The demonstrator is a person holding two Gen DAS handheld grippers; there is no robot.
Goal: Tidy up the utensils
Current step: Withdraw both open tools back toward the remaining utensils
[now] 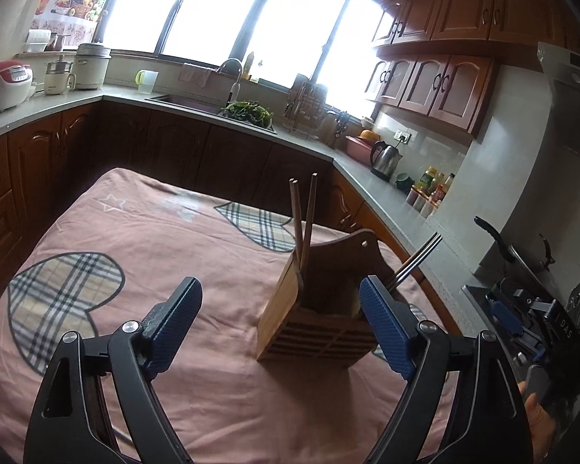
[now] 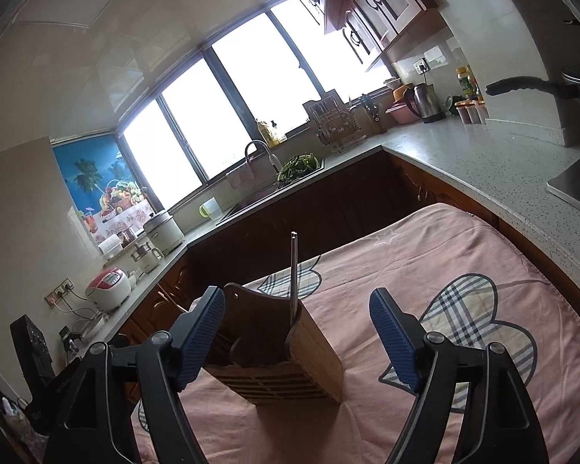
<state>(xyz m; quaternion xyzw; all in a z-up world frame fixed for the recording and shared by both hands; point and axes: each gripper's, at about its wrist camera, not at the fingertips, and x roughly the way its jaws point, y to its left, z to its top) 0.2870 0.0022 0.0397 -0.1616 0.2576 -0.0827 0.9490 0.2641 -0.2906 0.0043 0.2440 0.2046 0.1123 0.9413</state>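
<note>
Standing on the pink tablecloth (image 1: pixel 197 386), the wooden utensil holder (image 1: pixel 321 309) carries wooden chopsticks (image 1: pixel 303 224) and metal chopsticks (image 1: pixel 417 261); left gripper (image 1: pixel 280 317) and right gripper (image 2: pixel 297 332) are both released, empty; a careless nudge could topple the holder, spilling its contents.

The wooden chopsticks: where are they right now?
In the left wrist view, the wooden chopsticks stand tilted in the left compartment of the wooden utensil holder on the pink cloth; metal chopsticks lean out at its right.
</note>
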